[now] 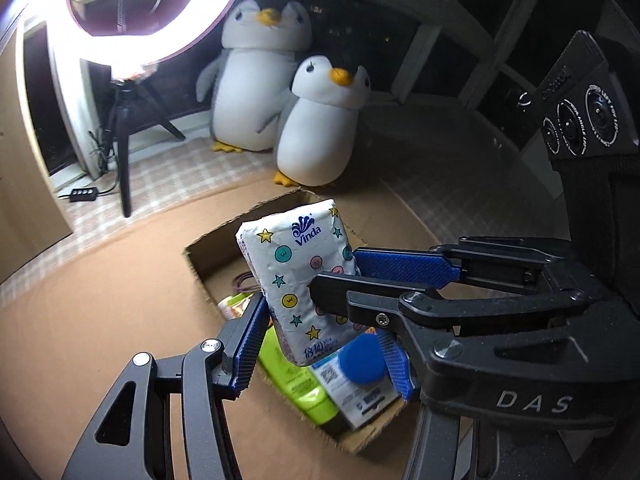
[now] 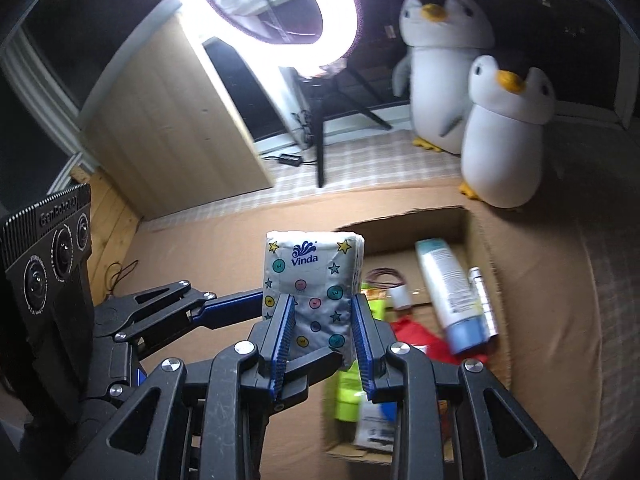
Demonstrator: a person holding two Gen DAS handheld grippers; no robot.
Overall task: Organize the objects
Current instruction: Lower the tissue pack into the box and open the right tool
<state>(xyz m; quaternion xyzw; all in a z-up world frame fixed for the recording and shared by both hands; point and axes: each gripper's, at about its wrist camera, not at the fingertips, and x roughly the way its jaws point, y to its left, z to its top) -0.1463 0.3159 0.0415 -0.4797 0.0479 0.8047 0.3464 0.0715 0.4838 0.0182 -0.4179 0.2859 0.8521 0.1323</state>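
Above an open cardboard box point(image 2: 486, 240) already crowded with bottles, a Vinda tissue pack point(image 2: 314, 288) hung in the air, pinched at once by both grippers. The right gripper point(image 2: 322, 332) had its jaws nearly closed on the pack's lower half; the left gripper point(image 1: 304, 308) held it across at about half width, though how firmly was hard to judge. Uneven pulling could have torn the soft wrapper, or a loose hold dropped it onto the blue-capped bottle point(image 1: 362, 364).
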